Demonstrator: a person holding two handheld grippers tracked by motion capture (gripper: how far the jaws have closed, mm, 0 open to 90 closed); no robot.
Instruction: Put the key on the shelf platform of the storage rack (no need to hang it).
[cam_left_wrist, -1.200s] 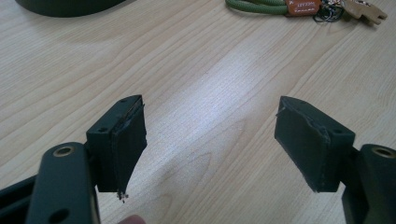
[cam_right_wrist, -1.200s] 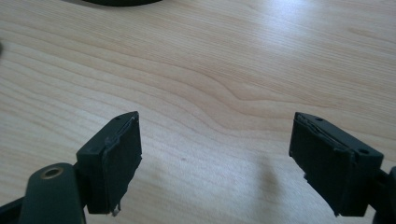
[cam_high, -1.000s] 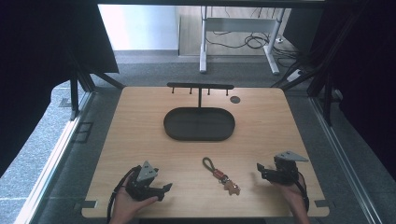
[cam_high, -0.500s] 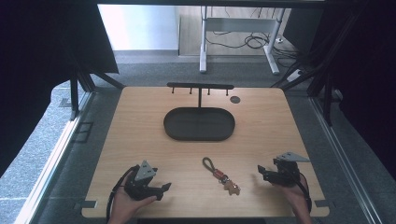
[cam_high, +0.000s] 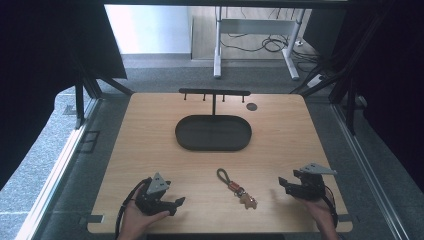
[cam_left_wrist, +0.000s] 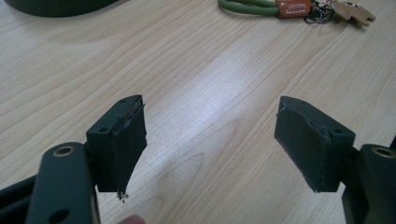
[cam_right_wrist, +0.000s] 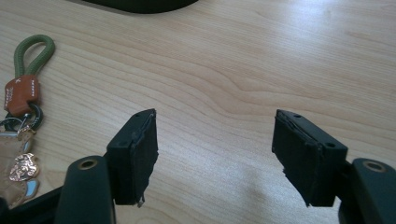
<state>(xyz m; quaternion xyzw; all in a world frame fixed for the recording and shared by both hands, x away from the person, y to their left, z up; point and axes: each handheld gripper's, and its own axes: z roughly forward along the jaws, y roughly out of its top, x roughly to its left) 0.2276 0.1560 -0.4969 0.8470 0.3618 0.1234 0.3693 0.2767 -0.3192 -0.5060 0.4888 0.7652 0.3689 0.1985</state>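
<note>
Jaws spread wide on both grippers, nothing pinched. Keychain (cam_high: 236, 187) is laid flat on the bench (cam_high: 150, 130), between left gripper (cam_high: 170, 204) and right gripper (cam_high: 287, 184), both held low near the front edge. Orange tag lettering can't be read. Black oval tray (cam_high: 213, 133) is set farther back.

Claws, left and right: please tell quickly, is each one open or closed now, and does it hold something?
Left claw: open, holding nothing.
Right claw: open, holding nothing.
</note>
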